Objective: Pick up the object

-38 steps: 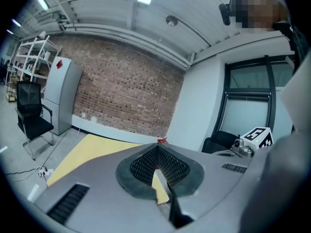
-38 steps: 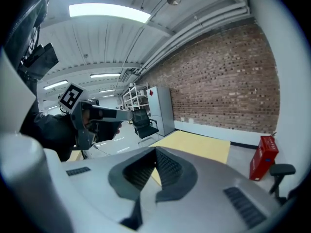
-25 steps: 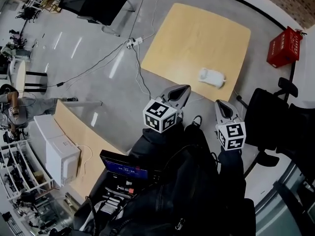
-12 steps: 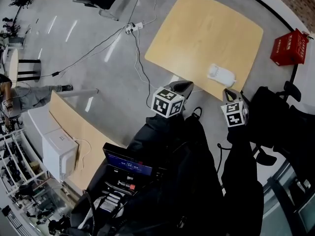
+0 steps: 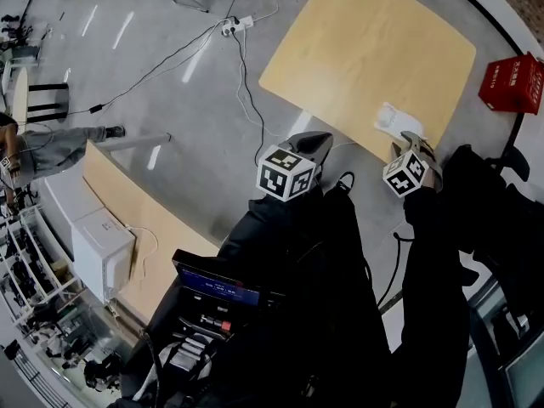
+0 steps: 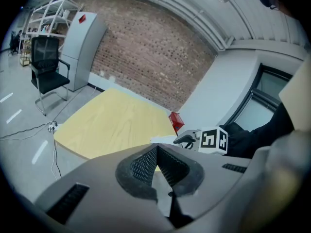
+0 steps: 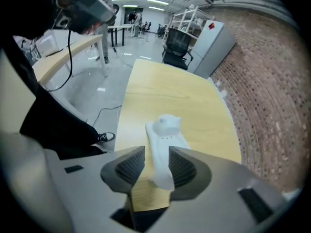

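A white, elongated object (image 5: 391, 119) lies near the front edge of the yellow wooden table (image 5: 365, 49). In the right gripper view it (image 7: 164, 135) reaches from the table back between the two jaws. My right gripper (image 5: 414, 142) is at the object's near end and its jaws are opening. The object sits close to the right pad (image 7: 182, 170), with a gap on the left side. My left gripper (image 5: 313, 145) hangs off the table's front left edge, above the floor. Its jaws (image 6: 156, 152) meet with nothing between them.
A red crate (image 5: 512, 83) stands on the floor to the right of the table. Cables and a power strip (image 5: 231, 27) lie on the floor to the left. A black chair (image 5: 501, 219) is at my right, and a curved wooden desk (image 5: 127, 219) at my lower left.
My right gripper has moved forward from short of the table to the white object, which now lies between its jaws. The left gripper has stayed near the table's front edge.
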Demonstrator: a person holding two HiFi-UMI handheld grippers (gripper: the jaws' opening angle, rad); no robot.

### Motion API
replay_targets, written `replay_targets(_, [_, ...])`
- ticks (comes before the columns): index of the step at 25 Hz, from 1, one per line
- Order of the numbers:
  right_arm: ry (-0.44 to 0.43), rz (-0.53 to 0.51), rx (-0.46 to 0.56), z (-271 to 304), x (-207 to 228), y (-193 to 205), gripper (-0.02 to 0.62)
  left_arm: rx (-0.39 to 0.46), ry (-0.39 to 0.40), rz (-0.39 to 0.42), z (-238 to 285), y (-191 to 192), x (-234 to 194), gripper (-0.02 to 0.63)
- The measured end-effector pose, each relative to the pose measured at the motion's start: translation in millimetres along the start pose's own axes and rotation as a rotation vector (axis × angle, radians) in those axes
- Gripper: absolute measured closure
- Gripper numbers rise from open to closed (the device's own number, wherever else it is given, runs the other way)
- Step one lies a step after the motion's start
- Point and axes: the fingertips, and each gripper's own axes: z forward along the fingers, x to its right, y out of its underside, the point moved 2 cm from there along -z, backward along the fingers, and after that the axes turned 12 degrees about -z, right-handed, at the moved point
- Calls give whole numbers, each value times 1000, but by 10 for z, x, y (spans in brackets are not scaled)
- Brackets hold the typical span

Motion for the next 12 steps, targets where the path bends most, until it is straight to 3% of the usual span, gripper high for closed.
replay_targets(4, [39, -171, -140, 282, 33, 101, 428, 13, -11, -15, -56, 10, -94, 607])
replay_targets(12, [140, -378, -314, 555, 26, 117, 423, 15, -52, -31, -259, 75, -327, 607])
